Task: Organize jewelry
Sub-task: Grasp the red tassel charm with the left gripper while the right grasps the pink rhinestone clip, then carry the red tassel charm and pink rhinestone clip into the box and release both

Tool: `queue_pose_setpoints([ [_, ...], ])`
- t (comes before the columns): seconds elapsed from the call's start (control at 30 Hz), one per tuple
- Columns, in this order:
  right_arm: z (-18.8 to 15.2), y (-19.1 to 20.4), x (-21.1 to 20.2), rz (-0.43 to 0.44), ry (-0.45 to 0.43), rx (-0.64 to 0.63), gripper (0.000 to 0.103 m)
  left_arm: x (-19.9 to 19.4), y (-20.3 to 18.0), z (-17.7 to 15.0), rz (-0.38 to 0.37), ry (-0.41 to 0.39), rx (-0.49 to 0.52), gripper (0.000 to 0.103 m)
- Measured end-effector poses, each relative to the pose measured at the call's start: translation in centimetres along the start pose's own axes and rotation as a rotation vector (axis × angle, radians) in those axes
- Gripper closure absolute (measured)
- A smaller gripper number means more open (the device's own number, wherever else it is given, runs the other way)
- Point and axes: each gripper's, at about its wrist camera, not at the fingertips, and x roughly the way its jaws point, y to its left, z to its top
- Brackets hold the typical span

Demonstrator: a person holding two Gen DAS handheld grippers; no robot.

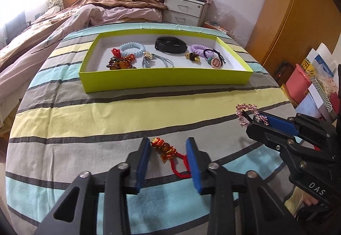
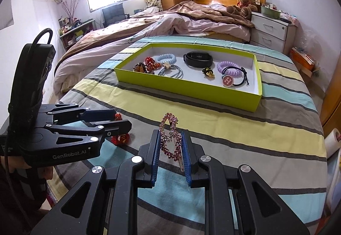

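On a striped cloth [image 1: 89, 111] spread over a table beside an unmade bed, a person sorts jewelry with a handheld gripper in each hand. Near and to the left, the left gripper [image 1: 168, 149] reaches down over a red charm [image 1: 165, 151] on a red cord, which lies on the cloth between the blue pads [image 1: 143, 162]; a gap shows on the right side and the left pad sits very close, so the charm is framed rather than pinched, likely lined up for a pick. To the right, the right gripper [image 2: 170, 145] is clamped on a pink beaded hair clip [image 2: 170, 139], carried clear of the cloth with its beaded loop standing above the fingertips, a hold that keeps the clip steady for the trip onward. Farther back, across the yellow stripe, a shallow green box [image 1: 166, 81] serves as the collecting tray: from left to right it already holds a red and amber beaded piece [image 1: 120, 62], a blue coil hair tie [image 1: 132, 48], a black wristband [image 1: 170, 45], a purple coil hair tie [image 1: 198, 49] and a dark hair tie with a round pink button [image 1: 216, 62]. With two pieces still outside the box, the sorting looks close to its end.
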Motion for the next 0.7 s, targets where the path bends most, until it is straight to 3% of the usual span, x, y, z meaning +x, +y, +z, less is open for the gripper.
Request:
queue_pose_setpoints([
  [0.2,0.0,-0.2,-0.1,-0.002,-0.003,0.01,0.083,-0.1,-0.3,-0.3,-0.022,0.0,0.009,0.087],
  [0.7,0.0,-0.3,-0.3,-0.007,-0.009,0.02,0.083,-1.3,-0.7,-0.1,-0.039,-0.032,0.023,0.088],
])
